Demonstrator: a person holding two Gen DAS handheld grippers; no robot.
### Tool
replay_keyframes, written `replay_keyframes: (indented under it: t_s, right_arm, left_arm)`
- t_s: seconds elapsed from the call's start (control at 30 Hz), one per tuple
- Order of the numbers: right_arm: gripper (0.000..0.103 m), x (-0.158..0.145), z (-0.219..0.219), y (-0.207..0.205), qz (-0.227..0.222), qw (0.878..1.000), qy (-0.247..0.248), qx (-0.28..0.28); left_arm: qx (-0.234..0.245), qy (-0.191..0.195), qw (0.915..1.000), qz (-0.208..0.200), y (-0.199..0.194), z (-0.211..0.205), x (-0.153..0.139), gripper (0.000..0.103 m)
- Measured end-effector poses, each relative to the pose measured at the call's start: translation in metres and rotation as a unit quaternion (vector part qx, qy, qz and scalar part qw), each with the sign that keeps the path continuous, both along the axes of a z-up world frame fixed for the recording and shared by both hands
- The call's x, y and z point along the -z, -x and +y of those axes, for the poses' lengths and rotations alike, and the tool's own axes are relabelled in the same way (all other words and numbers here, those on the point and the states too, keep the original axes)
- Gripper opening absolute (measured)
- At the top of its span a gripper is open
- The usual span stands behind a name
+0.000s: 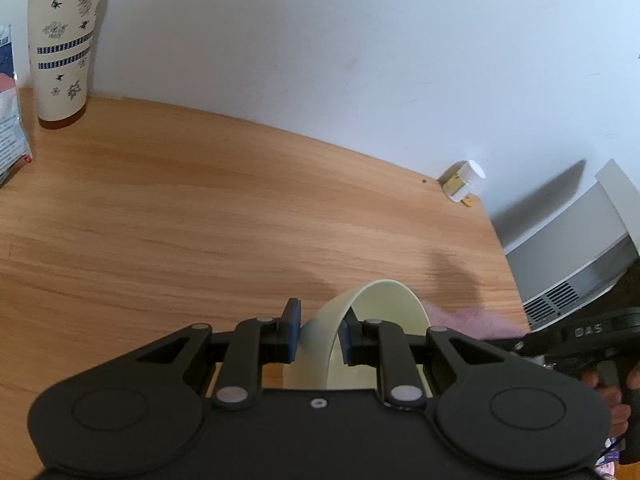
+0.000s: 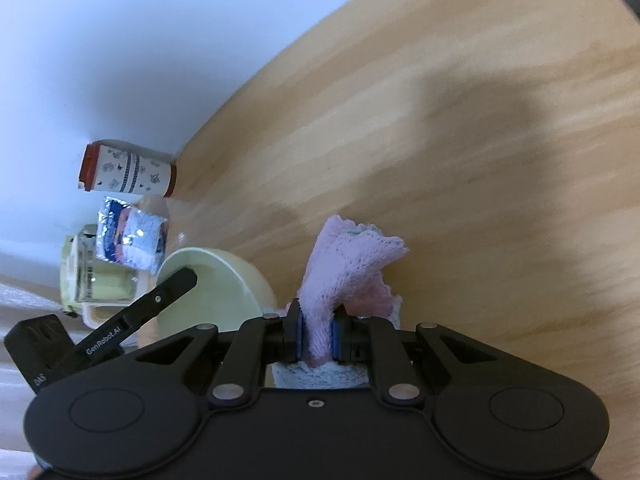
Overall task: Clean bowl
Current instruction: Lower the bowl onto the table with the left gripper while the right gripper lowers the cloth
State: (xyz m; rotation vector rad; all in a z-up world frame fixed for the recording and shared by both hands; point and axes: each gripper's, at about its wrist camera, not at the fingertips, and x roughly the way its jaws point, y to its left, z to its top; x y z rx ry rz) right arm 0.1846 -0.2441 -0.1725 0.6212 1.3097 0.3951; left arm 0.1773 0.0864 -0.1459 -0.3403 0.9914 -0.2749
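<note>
The wooden surface (image 1: 200, 208) spreads ahead of both sets of fingers and meets a white wall (image 1: 320, 40) at its far edge.

The pale green bowl (image 1: 372, 320) is held up on its side: in the left wrist view the left gripper (image 1: 320, 334) has its fingers (image 1: 292, 328) clamped on the bowl's wall, one pad outside and one inside the rim. In the right wrist view the same bowl (image 2: 216, 284) sits just left of the right fingers, tilted, with the left gripper's finger reaching into its mouth.

The right gripper (image 2: 316, 336) has its fingers (image 2: 297, 334) pressed together on a pink cloth (image 2: 348, 264), which bunches up ahead of them and hangs below them. In the left wrist view a strip of that cloth shows just right of the bowl, and a hand (image 1: 608, 396) grips the black handle further right.

Far ahead and left of the left fingers a tall cup (image 1: 64, 44) with a red lid stands upright against the wall. A printed packet (image 1: 10, 104) lies just left of it. In the right wrist view a clear jug (image 2: 100, 276) stands left of the bowl, beyond the packet.

Ahead and right of the left fingers a small white-capped jar (image 1: 462, 182) lies tipped against the wall, near the surface's edge. A grey appliance (image 1: 580, 256) sits past that edge.
</note>
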Motion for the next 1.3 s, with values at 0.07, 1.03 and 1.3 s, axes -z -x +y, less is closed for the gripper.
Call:
replay_keyframes:
  t_s: [0.07,1.03,1.3]
  right_arm:
    - [0.016,-0.01,0.003,0.0,-0.038,0.999,0.038,-0.011]
    - [0.016,0.006,0.019,0.014,-0.087,0.98,0.172,-0.052]
    - [0.016,0.014,0.019,0.015,-0.077,0.98,0.178,-0.053]
  left_arm:
    - [-0.002,-0.003,1.0,0.004,0.0,0.001,0.003,0.018]
    - [-0.019,-0.001,0.9996,0.018,-0.007,0.013,0.012,0.014]
    - [-0.026,-0.005,0.9994,0.02,-0.009,0.018,0.013,0.014]
